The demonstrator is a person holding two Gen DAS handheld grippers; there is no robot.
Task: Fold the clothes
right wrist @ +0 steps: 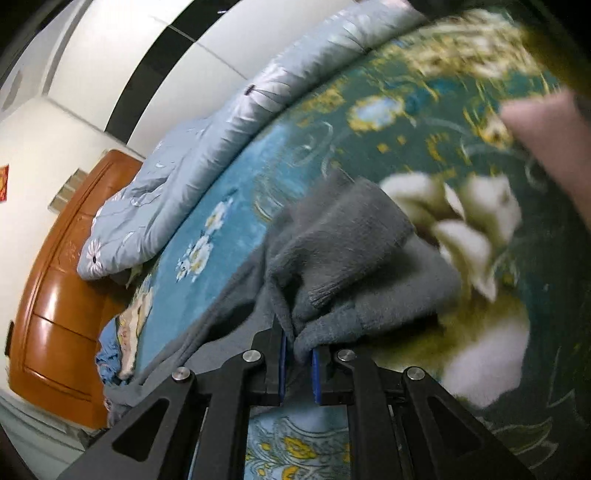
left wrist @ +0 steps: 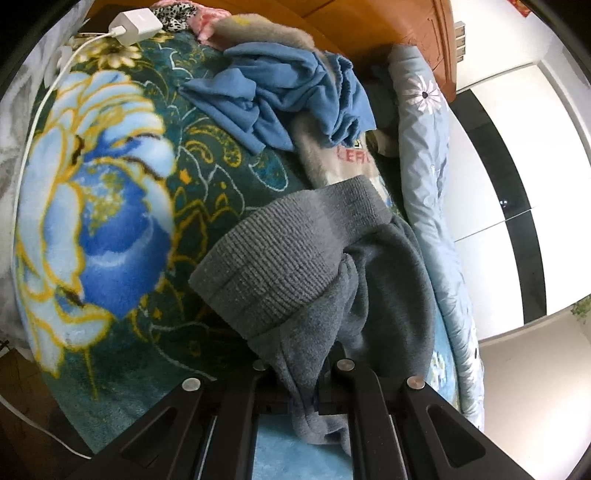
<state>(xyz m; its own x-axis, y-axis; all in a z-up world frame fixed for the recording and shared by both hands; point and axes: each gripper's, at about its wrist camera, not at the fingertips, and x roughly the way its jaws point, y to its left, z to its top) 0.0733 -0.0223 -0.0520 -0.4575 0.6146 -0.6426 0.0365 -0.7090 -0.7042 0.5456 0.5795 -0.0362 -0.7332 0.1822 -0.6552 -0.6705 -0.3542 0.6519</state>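
A grey sweater (left wrist: 295, 266) with a ribbed hem lies bunched on the green flowered blanket (left wrist: 110, 184). My left gripper (left wrist: 295, 373) is shut on a fold of the grey sweater, which hangs between its fingers. In the right wrist view my right gripper (right wrist: 297, 350) is shut on another part of the grey sweater (right wrist: 343, 251), pinched between the blue pads (right wrist: 282, 362). The view is blurred.
A crumpled blue garment (left wrist: 280, 96) and a cream fleece top (left wrist: 332, 162) lie at the head of the bed. A light blue quilt (left wrist: 428, 177) runs along the wall side. A white charger (left wrist: 135, 26) and cable sit by the wooden headboard (right wrist: 59, 273).
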